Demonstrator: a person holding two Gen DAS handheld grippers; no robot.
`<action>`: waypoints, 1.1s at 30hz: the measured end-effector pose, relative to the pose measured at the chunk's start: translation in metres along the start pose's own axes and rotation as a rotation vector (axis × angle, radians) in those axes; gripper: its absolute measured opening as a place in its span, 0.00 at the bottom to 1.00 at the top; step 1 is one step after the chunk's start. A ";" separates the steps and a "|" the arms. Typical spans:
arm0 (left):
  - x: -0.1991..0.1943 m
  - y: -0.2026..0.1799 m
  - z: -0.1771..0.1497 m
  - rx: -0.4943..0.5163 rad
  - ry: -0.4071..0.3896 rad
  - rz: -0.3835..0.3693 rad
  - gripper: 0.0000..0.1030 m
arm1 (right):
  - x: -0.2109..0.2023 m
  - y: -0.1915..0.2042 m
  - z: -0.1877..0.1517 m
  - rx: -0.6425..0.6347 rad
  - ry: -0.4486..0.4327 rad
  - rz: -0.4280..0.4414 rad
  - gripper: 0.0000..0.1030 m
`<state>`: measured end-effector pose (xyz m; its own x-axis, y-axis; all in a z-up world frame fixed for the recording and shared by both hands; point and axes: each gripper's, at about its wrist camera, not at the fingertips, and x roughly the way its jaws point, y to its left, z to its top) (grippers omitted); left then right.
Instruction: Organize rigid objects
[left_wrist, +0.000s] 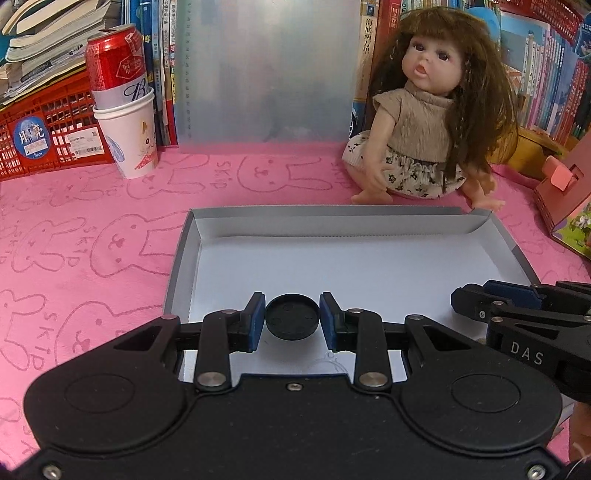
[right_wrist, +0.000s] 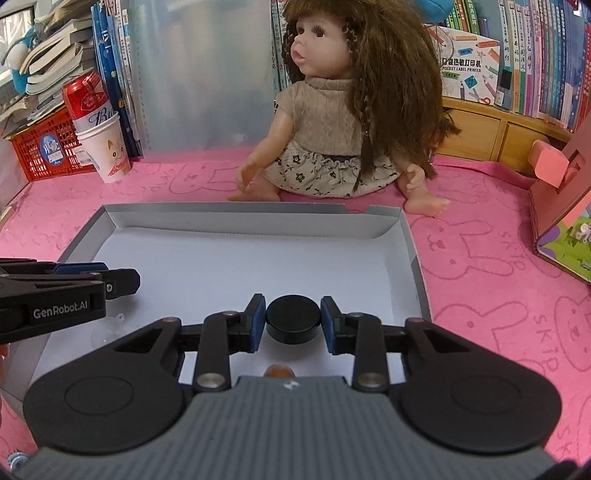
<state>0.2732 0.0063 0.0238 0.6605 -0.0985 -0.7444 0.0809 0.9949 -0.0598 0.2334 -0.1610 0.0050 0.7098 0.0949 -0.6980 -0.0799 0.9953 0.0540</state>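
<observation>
A black disc (left_wrist: 292, 315) is sitting clamped in the left gripper (left_wrist: 292, 321); a second black disc (right_wrist: 293, 318) is sitting clamped in the right gripper (right_wrist: 293, 323). Both are hovering low over the near part of the open box (left_wrist: 332, 221). Neither disc appears released yet, so placing is still pending.

Doll (left_wrist: 424, 122) sits behind tray (left_wrist: 332, 221); cup (left_wrist: 129, 140) perhaps touching crate (left_wrist: 48, 122).

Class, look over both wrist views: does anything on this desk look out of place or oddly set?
Yes: the red can stands inside stacked paper cups at the left back, leaning slightly. The box has a notched, uneven corner by the doll's foot.
</observation>
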 end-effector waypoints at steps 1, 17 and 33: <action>0.001 0.000 0.000 0.001 0.002 0.000 0.29 | 0.000 0.000 0.000 -0.003 0.000 -0.003 0.36; 0.008 0.000 -0.003 0.003 0.012 0.011 0.29 | 0.004 -0.003 -0.003 -0.004 0.008 -0.013 0.37; 0.001 -0.001 -0.004 0.006 -0.006 0.016 0.37 | -0.003 -0.004 -0.003 -0.012 -0.029 0.010 0.56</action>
<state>0.2712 0.0056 0.0208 0.6660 -0.0831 -0.7413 0.0752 0.9962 -0.0441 0.2296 -0.1655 0.0043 0.7288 0.1051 -0.6766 -0.0948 0.9941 0.0522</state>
